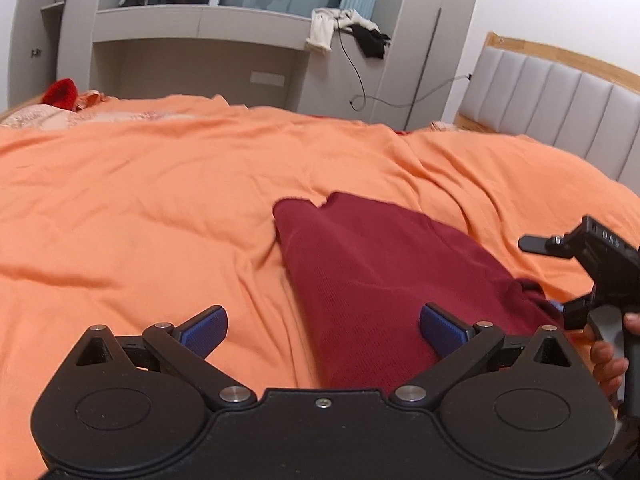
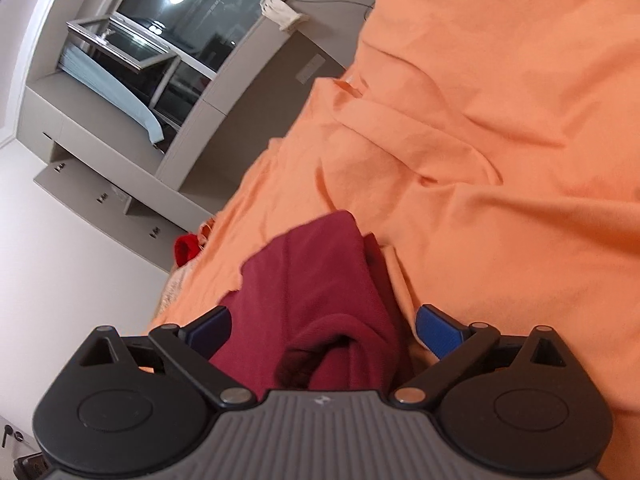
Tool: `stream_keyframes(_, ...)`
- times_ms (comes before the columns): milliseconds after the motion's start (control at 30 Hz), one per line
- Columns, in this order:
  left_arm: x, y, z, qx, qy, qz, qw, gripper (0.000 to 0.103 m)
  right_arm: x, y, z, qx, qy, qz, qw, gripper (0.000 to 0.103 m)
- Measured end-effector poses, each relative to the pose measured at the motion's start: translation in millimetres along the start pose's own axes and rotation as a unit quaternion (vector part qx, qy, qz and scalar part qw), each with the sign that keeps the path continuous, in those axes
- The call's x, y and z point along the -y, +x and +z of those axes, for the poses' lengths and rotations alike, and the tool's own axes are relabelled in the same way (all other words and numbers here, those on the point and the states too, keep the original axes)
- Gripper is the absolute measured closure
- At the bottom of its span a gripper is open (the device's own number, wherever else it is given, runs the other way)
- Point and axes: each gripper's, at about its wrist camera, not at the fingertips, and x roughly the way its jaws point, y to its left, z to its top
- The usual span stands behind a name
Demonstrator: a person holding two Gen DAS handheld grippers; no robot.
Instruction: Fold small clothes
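We judge fold laid | dark red garment rests on orange bed | left gripper and right gripper fingers spread, gripping nothing, since cloth lies released

Home bedroom, orange-sheeted bed, padded headboard

We see the right gripper with jaws spread wide, blue pads off the cloth. Dark red garment lies bunched between them on orange bedsheet. Window and red item far left.
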Motion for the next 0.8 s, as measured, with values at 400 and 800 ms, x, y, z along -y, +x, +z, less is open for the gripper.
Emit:
stream_keyframes(400, -20, 28, -32, 0.01, -0.025, -0.077, 0.9967, 0.0, -1, 24, -13, -0.01, -0.084, -0.059, 0.995, 0.035)
stream_keyframes(800, -31, 36, -38, 0.005, -0.049, -0.101, 0.9937, 0.0, -7, 25, -19, 0.004, -0.113, -0.071, 0.991, 0.028)
